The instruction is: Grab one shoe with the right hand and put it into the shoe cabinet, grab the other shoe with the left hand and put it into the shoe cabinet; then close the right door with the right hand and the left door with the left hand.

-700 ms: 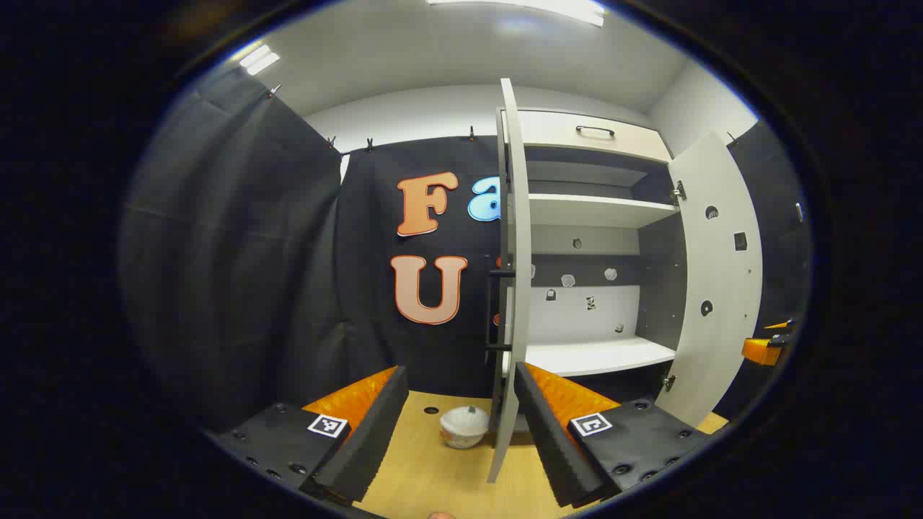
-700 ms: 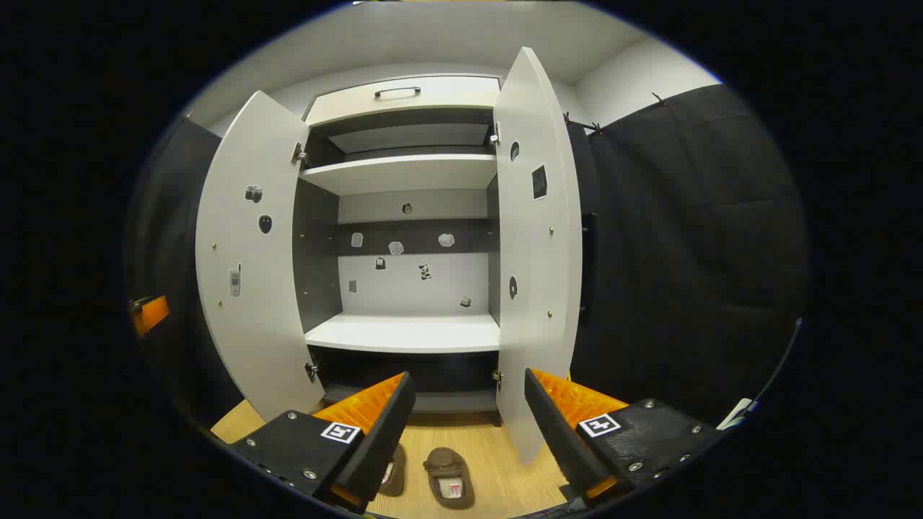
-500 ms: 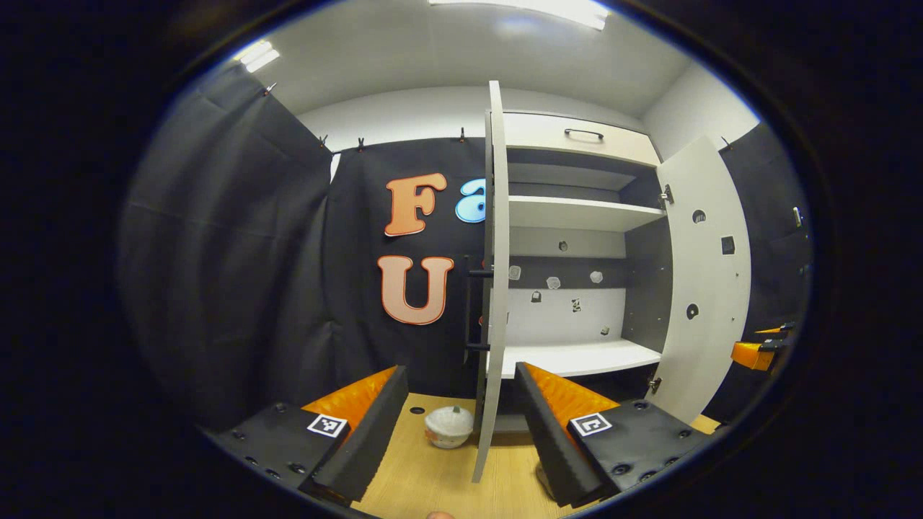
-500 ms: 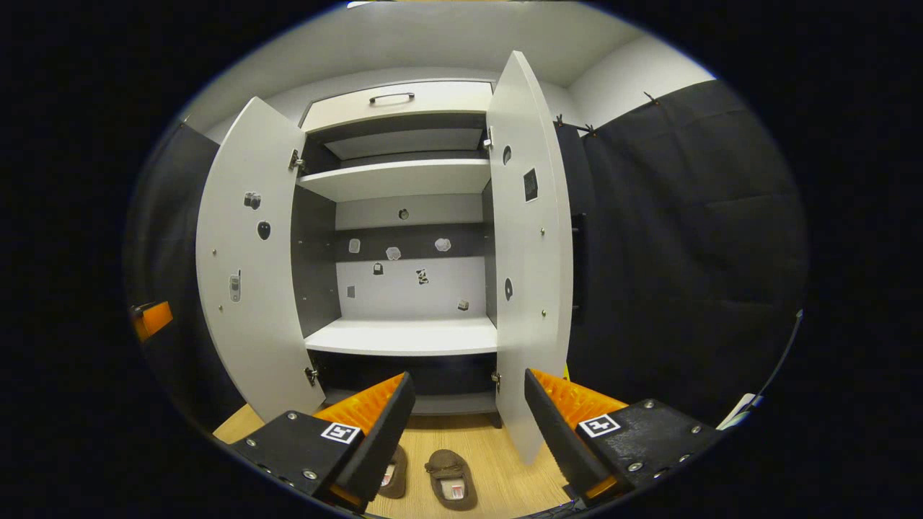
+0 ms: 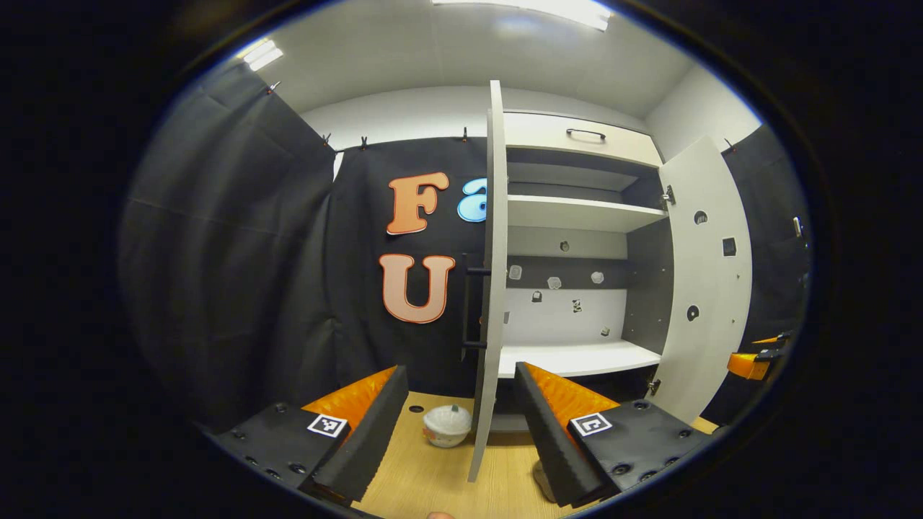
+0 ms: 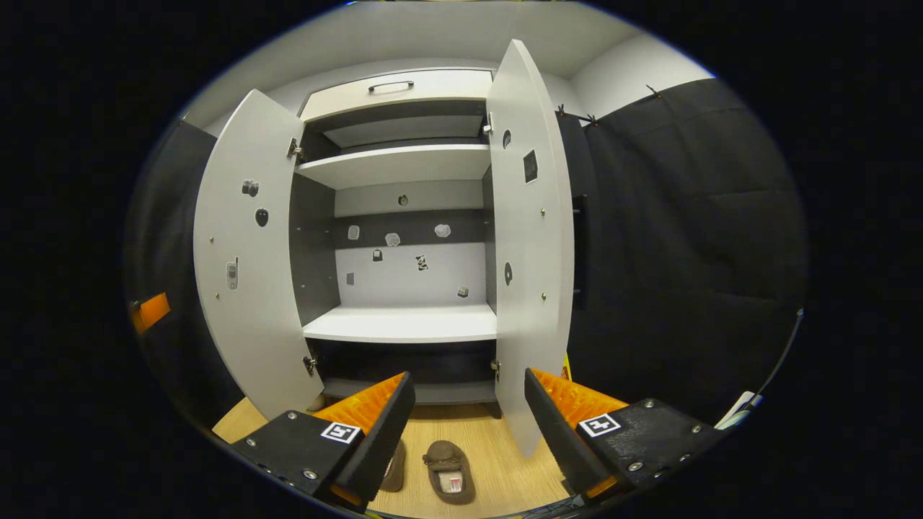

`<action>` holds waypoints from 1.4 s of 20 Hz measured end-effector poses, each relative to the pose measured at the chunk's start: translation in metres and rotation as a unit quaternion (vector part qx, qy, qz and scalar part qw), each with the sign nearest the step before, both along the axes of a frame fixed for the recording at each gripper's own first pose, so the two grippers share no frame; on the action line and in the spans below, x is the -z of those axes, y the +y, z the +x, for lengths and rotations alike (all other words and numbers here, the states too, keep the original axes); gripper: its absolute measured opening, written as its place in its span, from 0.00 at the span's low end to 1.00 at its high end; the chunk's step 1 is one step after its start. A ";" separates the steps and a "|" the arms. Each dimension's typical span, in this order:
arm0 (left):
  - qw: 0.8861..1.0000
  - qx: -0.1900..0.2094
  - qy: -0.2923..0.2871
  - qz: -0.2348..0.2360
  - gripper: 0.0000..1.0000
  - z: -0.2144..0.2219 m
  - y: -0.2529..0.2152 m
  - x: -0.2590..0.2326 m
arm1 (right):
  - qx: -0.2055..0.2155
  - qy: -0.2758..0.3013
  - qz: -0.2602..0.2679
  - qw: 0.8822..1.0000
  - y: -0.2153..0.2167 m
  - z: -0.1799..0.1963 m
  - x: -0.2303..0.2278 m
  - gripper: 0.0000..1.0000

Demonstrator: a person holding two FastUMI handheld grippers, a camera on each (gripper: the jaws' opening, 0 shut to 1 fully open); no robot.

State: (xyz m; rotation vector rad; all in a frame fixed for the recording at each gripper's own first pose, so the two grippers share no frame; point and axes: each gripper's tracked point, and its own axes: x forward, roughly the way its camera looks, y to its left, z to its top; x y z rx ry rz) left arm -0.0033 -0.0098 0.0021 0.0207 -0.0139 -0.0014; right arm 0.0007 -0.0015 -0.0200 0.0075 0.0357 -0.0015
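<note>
Step one is barely begun — both shoes [image 6: 448,472] lie on the floor in front of the open cabinet [image 6: 401,324] (shelves bare), the right gripper [image 6: 467,418] spread above them and the left gripper [image 5: 454,414] spread too — so next the right one must drop onto a shoe.

Pale wooden floor [image 6: 497,468] along the bottom, white ceiling with bright strip lights [image 5: 259,56] upper left, black cloth walls [image 6: 685,238] around.
</note>
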 end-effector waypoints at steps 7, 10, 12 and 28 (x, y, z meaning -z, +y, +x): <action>1.000 0.008 0.004 -0.001 0.99 0.001 -0.010 0.005 | -0.020 0.058 -0.001 0.998 0.012 0.013 0.048 0.94; 1.000 0.009 0.006 -0.002 0.97 0.002 -0.012 0.007 | -0.024 0.101 -0.034 0.994 0.015 0.023 0.093 0.94; 1.000 0.010 0.010 -0.005 0.99 0.002 -0.013 0.011 | -0.026 0.127 -0.051 0.990 0.017 0.030 0.126 0.94; 0.999 -0.025 0.042 0.004 0.97 -0.002 0.010 0.037 | -0.003 0.345 -0.061 0.937 0.000 0.079 0.381 0.45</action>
